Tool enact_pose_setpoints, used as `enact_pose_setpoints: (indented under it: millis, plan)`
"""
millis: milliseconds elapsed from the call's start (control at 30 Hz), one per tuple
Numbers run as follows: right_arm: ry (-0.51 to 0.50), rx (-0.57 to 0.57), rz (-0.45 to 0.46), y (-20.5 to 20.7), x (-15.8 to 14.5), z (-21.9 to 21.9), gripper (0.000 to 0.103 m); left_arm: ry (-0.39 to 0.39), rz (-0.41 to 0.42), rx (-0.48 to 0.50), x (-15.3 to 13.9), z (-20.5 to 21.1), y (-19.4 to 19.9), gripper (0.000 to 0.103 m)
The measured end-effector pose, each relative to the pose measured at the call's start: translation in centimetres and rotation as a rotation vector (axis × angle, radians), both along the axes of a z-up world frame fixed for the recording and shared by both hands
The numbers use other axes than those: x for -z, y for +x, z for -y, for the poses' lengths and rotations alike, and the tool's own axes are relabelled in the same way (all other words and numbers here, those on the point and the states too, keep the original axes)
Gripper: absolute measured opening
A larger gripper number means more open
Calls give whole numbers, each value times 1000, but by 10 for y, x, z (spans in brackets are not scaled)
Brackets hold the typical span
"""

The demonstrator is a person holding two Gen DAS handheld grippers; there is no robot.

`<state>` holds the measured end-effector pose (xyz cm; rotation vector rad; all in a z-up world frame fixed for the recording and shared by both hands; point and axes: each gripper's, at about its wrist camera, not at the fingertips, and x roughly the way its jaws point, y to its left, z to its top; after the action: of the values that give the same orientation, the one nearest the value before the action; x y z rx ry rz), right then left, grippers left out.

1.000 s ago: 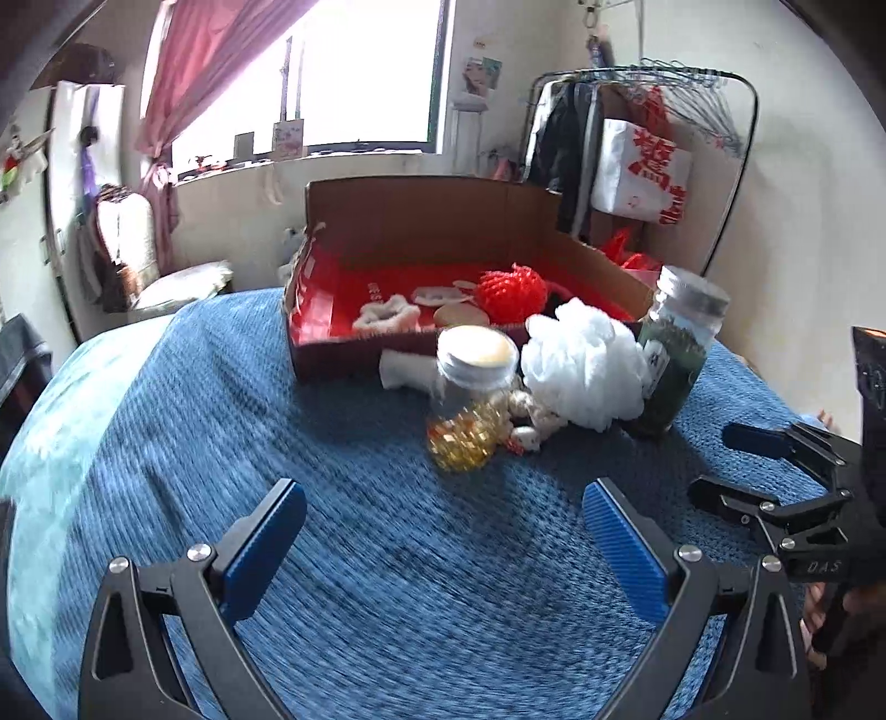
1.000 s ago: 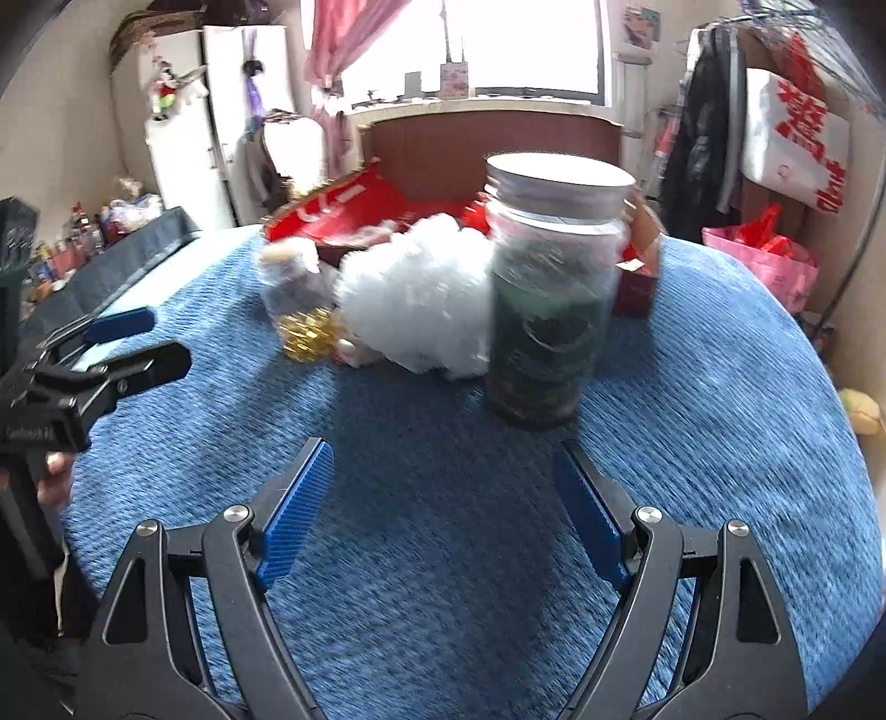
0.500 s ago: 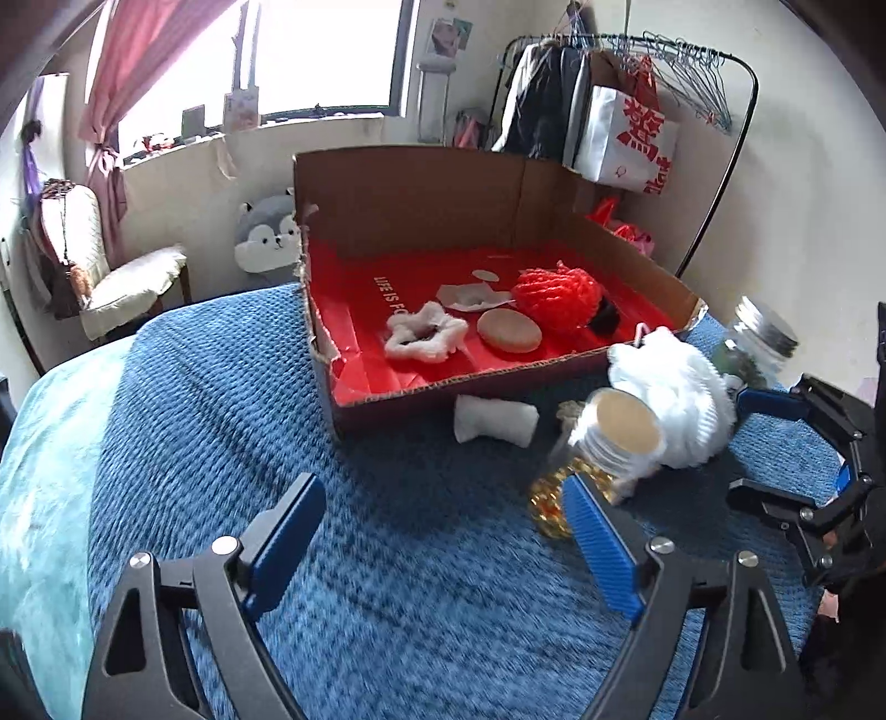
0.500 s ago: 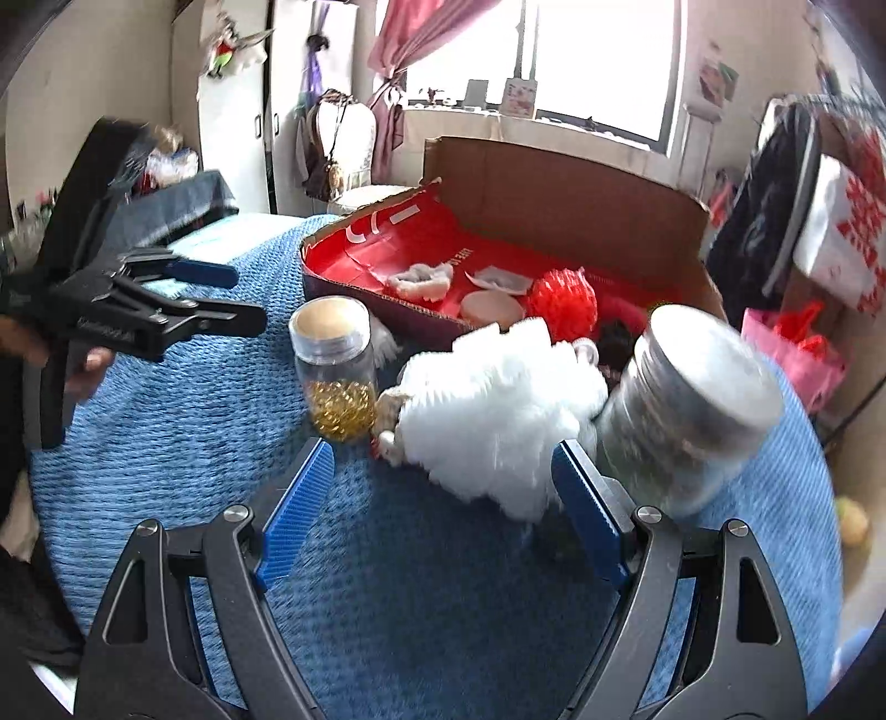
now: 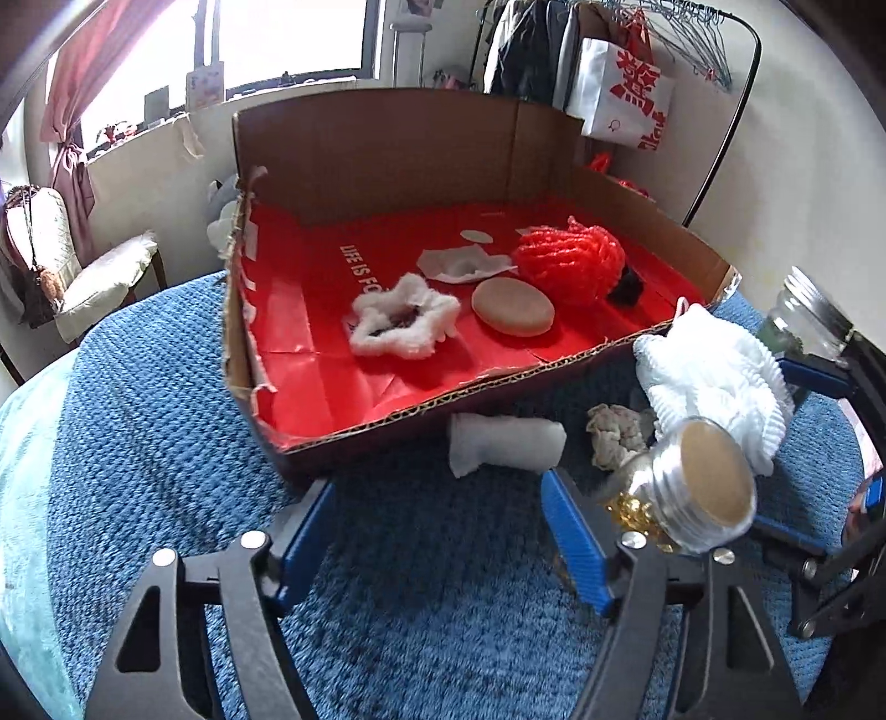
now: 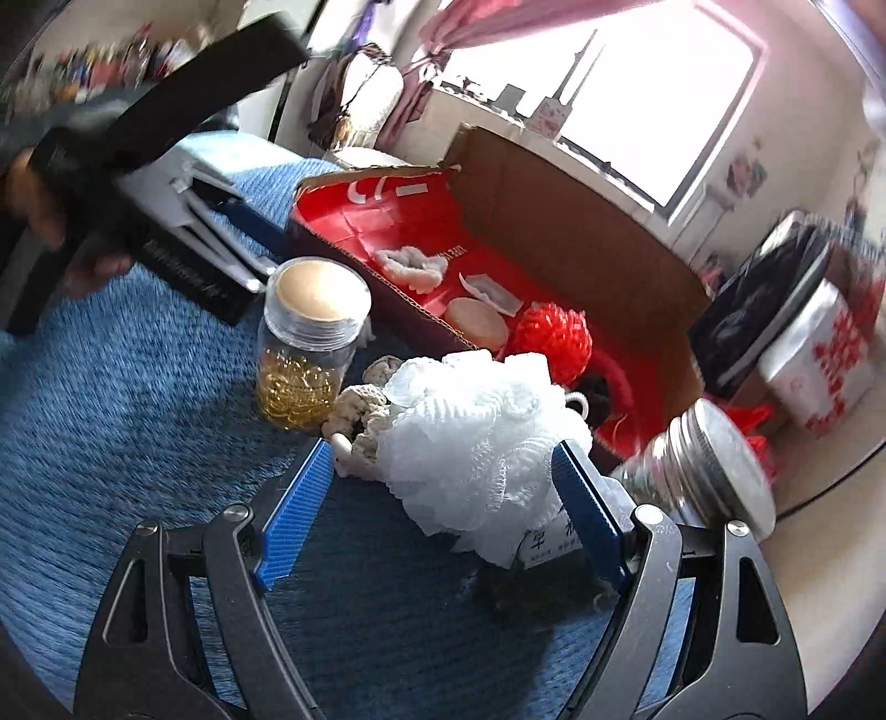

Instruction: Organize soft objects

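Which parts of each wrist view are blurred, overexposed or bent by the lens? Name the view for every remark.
Left wrist view: window blown out white, gold-filled jar smeared, blue blanket bulging with fisheye curve. Right wrist view: window glaring, left gripper and left edge heavily motion-blurred, white mesh pouf fairly sharp.

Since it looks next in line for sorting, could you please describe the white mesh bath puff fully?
The white mesh bath puff is a fluffy ball of gathered netting with a small cord loop. It rests on the blue blanket outside the cardboard box, against a beige knitted piece, between the open right tongs, untouched.
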<state>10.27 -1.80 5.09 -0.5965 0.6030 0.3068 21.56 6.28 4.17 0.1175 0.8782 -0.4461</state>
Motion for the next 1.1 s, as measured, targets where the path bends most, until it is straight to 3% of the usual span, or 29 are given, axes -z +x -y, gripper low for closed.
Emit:
enact_pose_setpoints:
  millis: [167, 300, 367, 433, 467, 500, 533, 667, 1100]
  plan:
    - [-146, -10, 104, -6, 14, -18, 81, -7, -27, 4, 7, 5, 9, 66]
    - [-221, 0, 133, -2, 25, -26, 80, -26, -48, 13, 10, 11, 16, 56]
    - [-242, -3, 137, 1, 29, -28, 64, -42, -62, 20, 12, 13, 19, 45]
    - [-251, 0, 133, 3, 30, -27, 59, -55, -80, 32, 14, 14, 20, 28]
    - [-247, -1, 133, 4, 29, -27, 47, -55, -78, 33, 15, 14, 20, 23]
    - [-249, 2, 144, 4, 28, -26, 40, -55, -77, 35, 15, 15, 21, 13]
    - [-258, 7, 151, 5, 28, -26, 35, -62, -77, 38, 16, 14, 21, 10]
    - [-246, 9, 148, -4, 24, -19, 26, -65, -66, 36, 14, 12, 18, 8]
    - [-173, -17, 181, -31, 7, -13, 20, -65, -21, 6, 0, -3, -6, 8]
